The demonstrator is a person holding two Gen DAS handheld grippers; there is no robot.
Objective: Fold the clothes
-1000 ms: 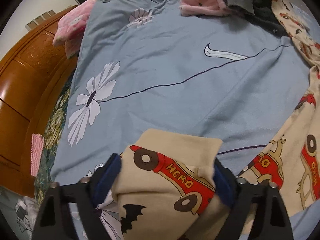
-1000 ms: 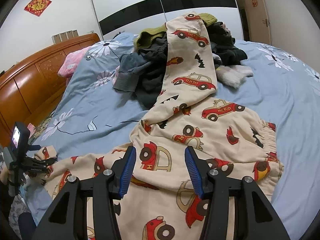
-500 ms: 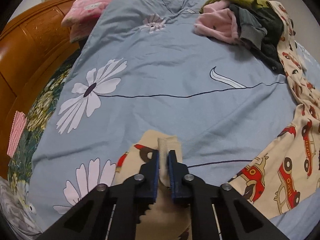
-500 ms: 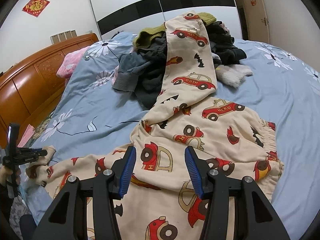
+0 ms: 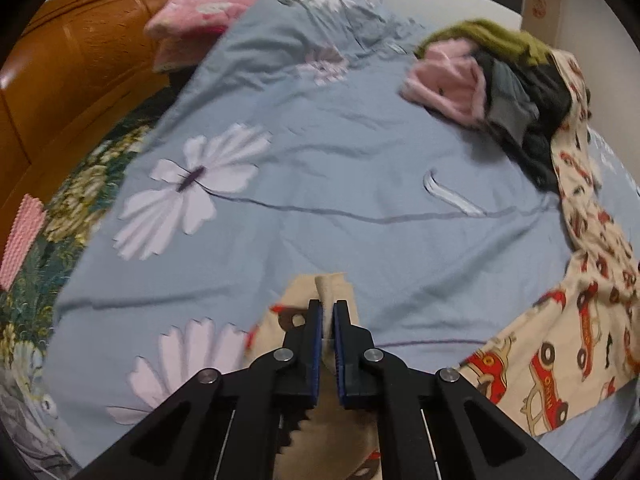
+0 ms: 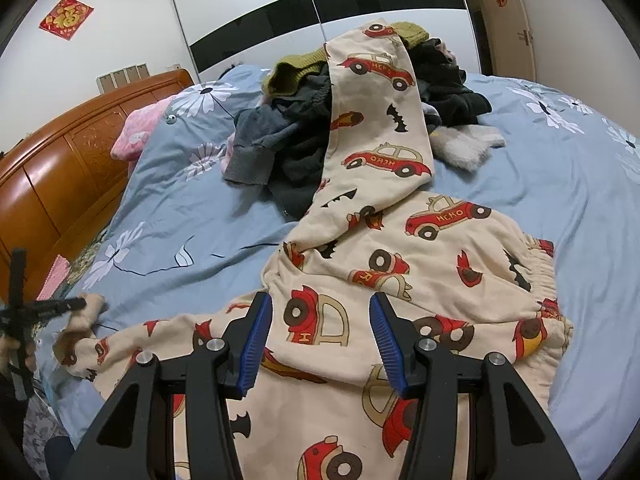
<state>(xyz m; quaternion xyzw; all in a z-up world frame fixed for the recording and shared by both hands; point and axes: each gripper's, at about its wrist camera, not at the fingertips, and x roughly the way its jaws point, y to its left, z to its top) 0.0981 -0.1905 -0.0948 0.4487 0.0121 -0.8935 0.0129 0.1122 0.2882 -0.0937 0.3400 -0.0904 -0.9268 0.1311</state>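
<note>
On the bed's blue floral duvet [image 6: 560,184], cream car-print pyjama trousers [image 6: 440,248] lie spread out, one leg running up over the heap of dark clothes [image 6: 296,160] beyond them, the other stretching left of that heap toward the bed's edge. At that left end, the left claw [image 5: 328,312] is pressed together on the trouser cuff [image 5: 332,284], a thin fold of cream fabric pinched between its blue pads; only the left wrist view shows this grip closely, while the right wrist view shows it small and far off [image 6: 78,303]. Nearer the heap, the right claw [image 6: 320,336] hangs spread wide above the trousers' seat, pinching nothing. Only the left view shows the pink garment [image 5: 448,80] at the heap's left side clearly.
</note>
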